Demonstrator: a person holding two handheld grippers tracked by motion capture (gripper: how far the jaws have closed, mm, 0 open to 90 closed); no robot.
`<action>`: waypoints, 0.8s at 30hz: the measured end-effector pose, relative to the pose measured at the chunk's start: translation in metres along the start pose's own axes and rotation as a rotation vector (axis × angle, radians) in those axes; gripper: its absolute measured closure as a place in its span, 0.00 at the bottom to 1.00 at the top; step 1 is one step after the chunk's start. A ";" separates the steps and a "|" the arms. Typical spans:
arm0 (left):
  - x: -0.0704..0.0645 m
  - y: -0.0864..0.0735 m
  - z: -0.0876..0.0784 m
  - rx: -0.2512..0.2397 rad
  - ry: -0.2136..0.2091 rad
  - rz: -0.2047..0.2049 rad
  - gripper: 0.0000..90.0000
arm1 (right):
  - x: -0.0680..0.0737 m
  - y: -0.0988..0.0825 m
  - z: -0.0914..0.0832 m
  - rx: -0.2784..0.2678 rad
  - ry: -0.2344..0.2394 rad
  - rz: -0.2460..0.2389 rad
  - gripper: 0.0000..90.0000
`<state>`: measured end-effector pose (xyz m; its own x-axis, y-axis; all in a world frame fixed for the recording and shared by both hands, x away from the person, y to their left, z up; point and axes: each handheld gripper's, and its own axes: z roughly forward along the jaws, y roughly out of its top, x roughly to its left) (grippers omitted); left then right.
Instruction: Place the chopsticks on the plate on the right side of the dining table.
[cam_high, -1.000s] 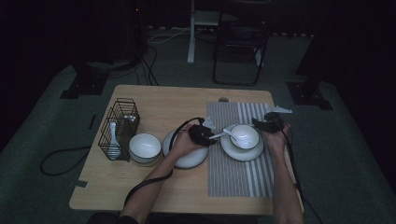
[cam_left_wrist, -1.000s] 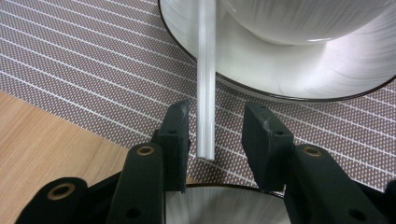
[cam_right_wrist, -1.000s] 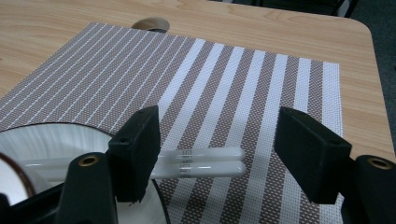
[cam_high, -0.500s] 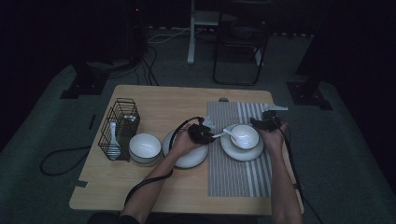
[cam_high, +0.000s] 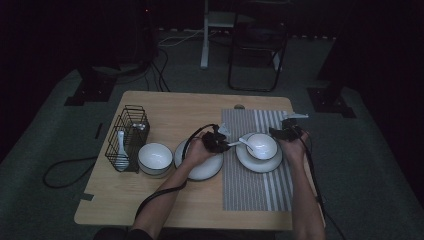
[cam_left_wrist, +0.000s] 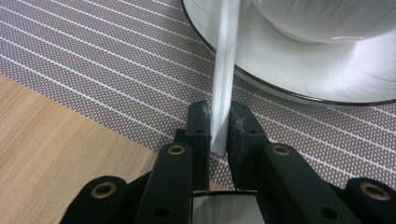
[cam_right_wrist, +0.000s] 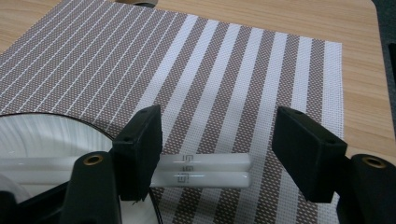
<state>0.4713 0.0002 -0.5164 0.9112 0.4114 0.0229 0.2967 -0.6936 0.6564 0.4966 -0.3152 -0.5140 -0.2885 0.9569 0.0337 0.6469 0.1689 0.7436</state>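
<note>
The left gripper (cam_left_wrist: 218, 128) had just been closing, and its two black jaws pinched the end of a white spoon handle (cam_left_wrist: 223, 70) between them. The handle ran straight ahead from the jaws, over the rim of the white plate (cam_left_wrist: 299, 77) and up toward the bowl (cam_left_wrist: 327, 18) standing on it, above the striped placemat (cam_left_wrist: 93, 65). The right gripper (cam_right_wrist: 217, 149) stood with its jaws wide apart and nothing pressed between them; a pair of white chopsticks (cam_right_wrist: 205, 170) lay on the mat just beyond them, with one end reaching onto the plate rim (cam_right_wrist: 70, 123).
</note>
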 end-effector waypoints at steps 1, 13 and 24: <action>0.000 0.000 0.000 0.000 0.003 -0.002 0.89 | -0.001 -0.001 0.000 -0.002 0.002 0.003 0.37; 0.001 0.003 0.004 -0.003 0.015 -0.027 0.79 | -0.007 -0.006 -0.008 -0.003 0.008 0.012 0.38; 0.009 0.000 -0.001 0.004 0.046 -0.050 0.82 | -0.011 -0.008 -0.012 0.008 0.003 0.001 0.38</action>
<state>0.4792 0.0045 -0.5158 0.8813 0.4719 0.0249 0.3424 -0.6740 0.6546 0.4860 -0.3299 -0.5120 -0.2898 0.9564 0.0360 0.6528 0.1700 0.7382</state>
